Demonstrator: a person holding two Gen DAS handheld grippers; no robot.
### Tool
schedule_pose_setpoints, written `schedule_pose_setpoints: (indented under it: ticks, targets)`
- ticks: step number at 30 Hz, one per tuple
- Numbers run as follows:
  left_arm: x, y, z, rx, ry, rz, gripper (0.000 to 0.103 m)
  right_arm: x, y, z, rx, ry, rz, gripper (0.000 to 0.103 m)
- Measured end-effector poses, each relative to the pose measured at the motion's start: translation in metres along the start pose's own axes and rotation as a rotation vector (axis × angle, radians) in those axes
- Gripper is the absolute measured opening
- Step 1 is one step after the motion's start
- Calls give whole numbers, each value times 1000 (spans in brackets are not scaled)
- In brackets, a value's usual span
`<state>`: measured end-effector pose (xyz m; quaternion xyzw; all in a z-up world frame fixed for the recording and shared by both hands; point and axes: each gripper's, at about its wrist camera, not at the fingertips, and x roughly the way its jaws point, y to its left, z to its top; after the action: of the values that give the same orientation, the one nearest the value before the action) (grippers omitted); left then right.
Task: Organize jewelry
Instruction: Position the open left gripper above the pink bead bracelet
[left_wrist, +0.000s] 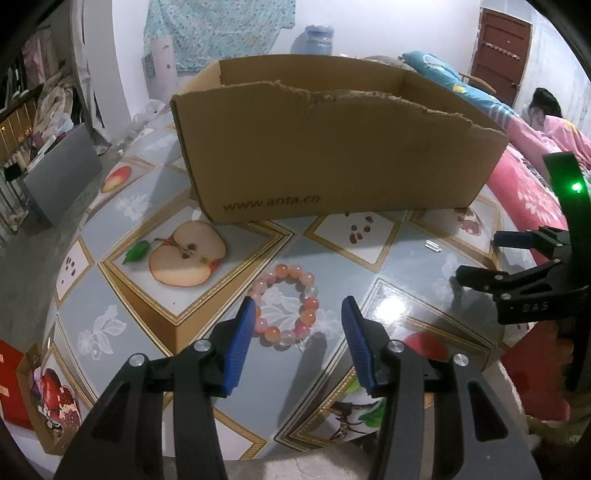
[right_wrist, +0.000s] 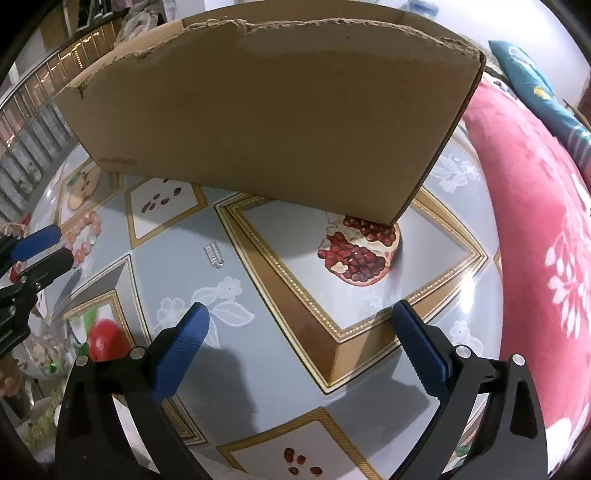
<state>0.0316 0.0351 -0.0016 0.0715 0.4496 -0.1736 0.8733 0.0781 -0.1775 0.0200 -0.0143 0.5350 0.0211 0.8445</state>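
the bead bracelet (left_wrist: 286, 305) lies flat on the bench (left_wrist: 388, 266), framed between the left gripper (left_wrist: 298, 314) fingers, which stand apart with nothing held — that hand is nearer. the right gripper (right_wrist: 303, 321), fingers apart too, is nearer the small silver clip (right_wrist: 214, 254). behind stands the cardboard box (left_wrist: 332, 155), printed "www.anta.cn".

Both tongs, left (left_wrist: 299, 317) and right (right_wrist: 299, 325), have black frames, silver screws, ribbed blue pads; one seemingly marked "DAS".
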Motion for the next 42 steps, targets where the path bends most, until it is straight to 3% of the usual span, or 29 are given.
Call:
schedule_pose_setpoints:
  ticks: [4, 11, 32, 42]
  targets:
    - [-1, 1, 2, -15, -2, 12, 47, -2, -7, -10, -9, 22, 1, 95]
    - [-5, 0, 5, -19, -12, 25, 47, 2, -11, 0, -9, 80, 3, 95]
    - [2, -4, 6, -5, 9, 48, 47, 3, -8, 14, 4, 102, -12, 95]
    - [4, -16, 0, 62, -55, -71, 47, 1, -9, 5, 20, 57, -17, 95]
